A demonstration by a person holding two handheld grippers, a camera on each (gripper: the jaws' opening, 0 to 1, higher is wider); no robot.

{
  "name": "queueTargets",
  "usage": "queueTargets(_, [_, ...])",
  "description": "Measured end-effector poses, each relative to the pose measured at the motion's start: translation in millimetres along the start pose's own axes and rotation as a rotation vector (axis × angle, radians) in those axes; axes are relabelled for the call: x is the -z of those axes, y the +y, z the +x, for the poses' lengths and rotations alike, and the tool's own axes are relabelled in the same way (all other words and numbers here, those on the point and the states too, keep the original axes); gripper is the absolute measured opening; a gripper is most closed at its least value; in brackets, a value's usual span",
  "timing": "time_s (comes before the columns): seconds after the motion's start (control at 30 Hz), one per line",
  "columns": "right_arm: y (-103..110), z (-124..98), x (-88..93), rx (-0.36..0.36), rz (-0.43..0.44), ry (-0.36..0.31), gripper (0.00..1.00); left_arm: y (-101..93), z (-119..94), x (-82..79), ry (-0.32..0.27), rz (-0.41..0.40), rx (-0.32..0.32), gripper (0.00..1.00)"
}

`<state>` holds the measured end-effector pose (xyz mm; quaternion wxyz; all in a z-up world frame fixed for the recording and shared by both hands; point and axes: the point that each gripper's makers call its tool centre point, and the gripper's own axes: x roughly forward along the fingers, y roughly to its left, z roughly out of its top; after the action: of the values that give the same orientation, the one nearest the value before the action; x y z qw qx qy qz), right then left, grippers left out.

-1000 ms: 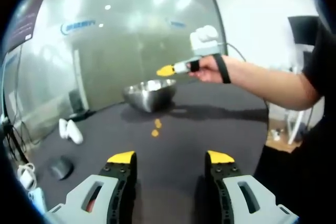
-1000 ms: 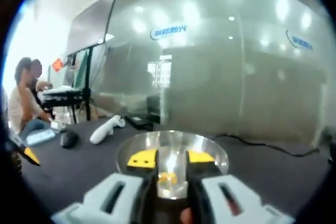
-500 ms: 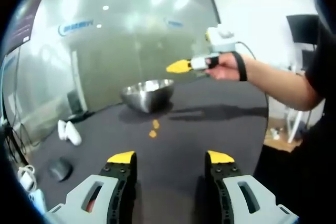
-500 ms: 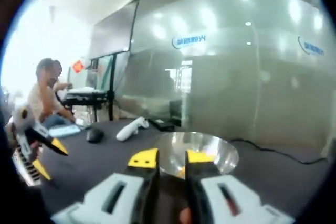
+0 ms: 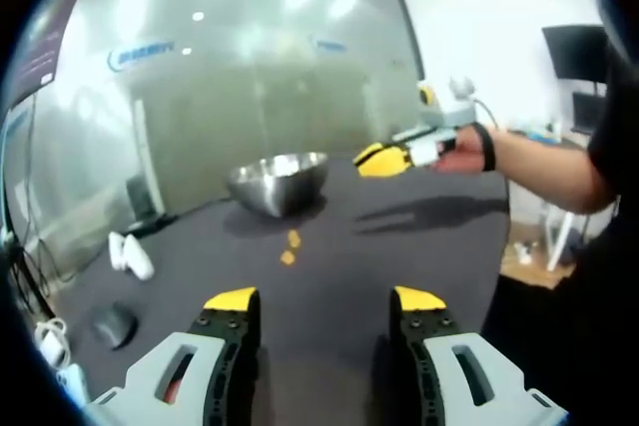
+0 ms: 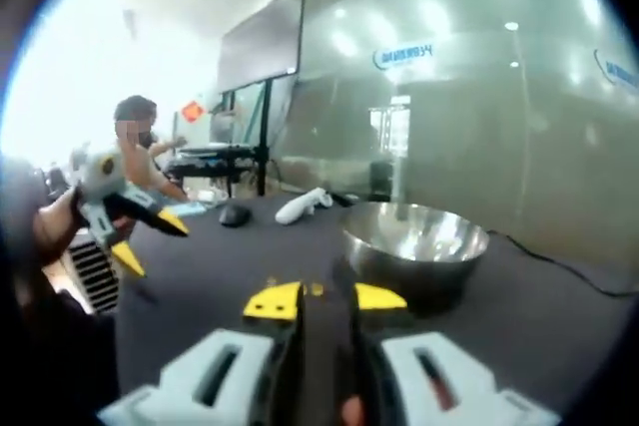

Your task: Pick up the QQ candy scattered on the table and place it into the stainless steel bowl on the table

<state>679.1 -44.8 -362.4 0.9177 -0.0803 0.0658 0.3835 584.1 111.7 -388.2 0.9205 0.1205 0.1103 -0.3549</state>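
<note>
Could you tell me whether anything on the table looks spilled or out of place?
Yes: two small orange candies lie loose on the dark table, in front of the stainless steel bowl rather than inside it. Nothing else looks askew or damaged.

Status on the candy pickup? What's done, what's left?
Done: can't tell; what the stainless steel bowl holds isn't visible. In hand: nothing seen. The right hand-held gripper hangs above the table beside the bowl, jaws nearly closed, no candy seen between them; the left hand-held gripper is open. Left: two orange candies on the dark table before the bowl.
</note>
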Motion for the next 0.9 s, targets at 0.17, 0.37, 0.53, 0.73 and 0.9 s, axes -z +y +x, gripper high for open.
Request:
queueTargets(0.17, [3.0, 6.5, 8.7, -0.039, -0.024, -0.004, 0.19, 0.2, 0.7, 0.1, 0.003, 0.001, -0.002, 0.53])
queueTargets(0.37, [24.2, 20.7, 22.8, -0.120, -0.034, 0.041, 0.19, 1.7, 0.6, 2.3, 0.010, -0.003, -0.008, 0.53])
queueTargets(0.53, [40.8, 37.3, 28.3, -0.170, -0.041, 0.068, 0.19, 2.7, 0.8, 3.1, 0.011, -0.009, -0.013, 0.53])
queueTargets(0.73, [62.3, 63.5, 30.9, -0.223, -0.046, 0.093, 0.19, 3.9, -0.4, 4.4, 0.013, -0.010, -0.015, 0.53])
queueTargets(0.9, [77.7, 82.3, 34.9, -0.266, -0.050, 0.125, 0.19, 7.2, -2.4, 7.0, 0.017, -0.013, -0.021, 0.53])
